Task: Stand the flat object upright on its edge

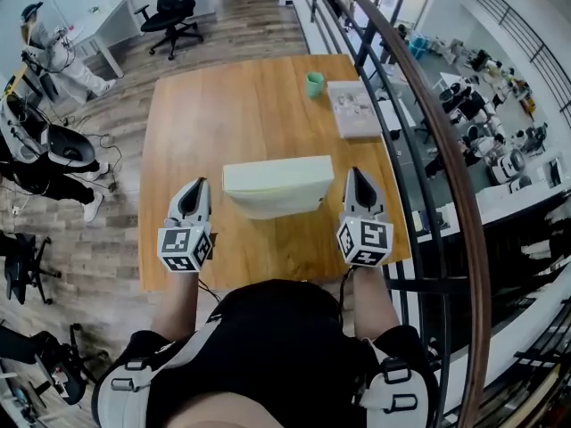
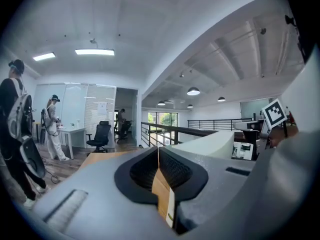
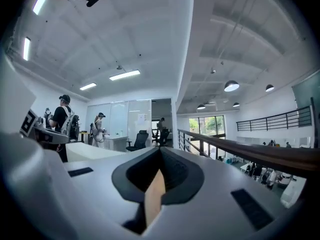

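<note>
A cream-white slab (image 1: 277, 185) rests on the wooden table (image 1: 223, 114), close to the near edge, between my two grippers. Its pale top face and a white side towards me show. My left gripper (image 1: 198, 184) sits just left of it and apart from it, jaws shut with nothing in them. My right gripper (image 1: 354, 172) sits just right of it, also shut and empty. In the left gripper view the slab (image 2: 215, 144) rises to the right of the closed jaws (image 2: 158, 149). In the right gripper view the slab (image 3: 95, 151) lies left of the closed jaws (image 3: 160, 151).
A green cup (image 1: 314, 84) and a flat grey packet (image 1: 354, 108) lie at the table's far right. A curved railing (image 1: 419, 105) runs close along the right edge. An office chair (image 1: 174, 7) stands beyond the table, and people stand at the left.
</note>
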{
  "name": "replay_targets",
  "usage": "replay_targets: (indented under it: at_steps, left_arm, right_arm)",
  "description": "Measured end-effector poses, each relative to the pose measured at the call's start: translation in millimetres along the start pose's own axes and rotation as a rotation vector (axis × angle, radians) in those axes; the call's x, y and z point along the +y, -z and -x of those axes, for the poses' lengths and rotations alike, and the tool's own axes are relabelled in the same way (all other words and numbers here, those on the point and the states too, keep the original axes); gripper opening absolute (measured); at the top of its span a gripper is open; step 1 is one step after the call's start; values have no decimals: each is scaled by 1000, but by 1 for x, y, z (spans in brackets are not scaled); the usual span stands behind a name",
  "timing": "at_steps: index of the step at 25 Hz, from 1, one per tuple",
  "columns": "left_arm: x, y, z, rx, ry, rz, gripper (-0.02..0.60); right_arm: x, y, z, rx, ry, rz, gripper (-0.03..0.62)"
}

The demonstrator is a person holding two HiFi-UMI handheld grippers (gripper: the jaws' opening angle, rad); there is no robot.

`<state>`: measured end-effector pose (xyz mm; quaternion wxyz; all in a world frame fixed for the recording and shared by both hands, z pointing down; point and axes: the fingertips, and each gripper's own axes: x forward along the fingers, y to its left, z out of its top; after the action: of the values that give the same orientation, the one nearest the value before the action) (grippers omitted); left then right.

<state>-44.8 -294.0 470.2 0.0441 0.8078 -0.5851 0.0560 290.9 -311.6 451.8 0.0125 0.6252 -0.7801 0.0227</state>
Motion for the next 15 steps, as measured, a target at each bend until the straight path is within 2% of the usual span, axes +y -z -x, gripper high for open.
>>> replay_targets:
  at_steps: [4, 8, 15]
  left_arm:
    - [2, -39, 3, -56, -32, 5, 5]
    - [0, -71, -2, -94, -56, -28, 5]
    - [-16, -92, -24, -125, -46, -64, 5]
  right_arm:
    - [0, -30, -2, -35, 29, -25, 5]
    - [11, -58, -13, -81, 23, -8, 5]
    - [56, -81, -40, -124, -69, -39, 5]
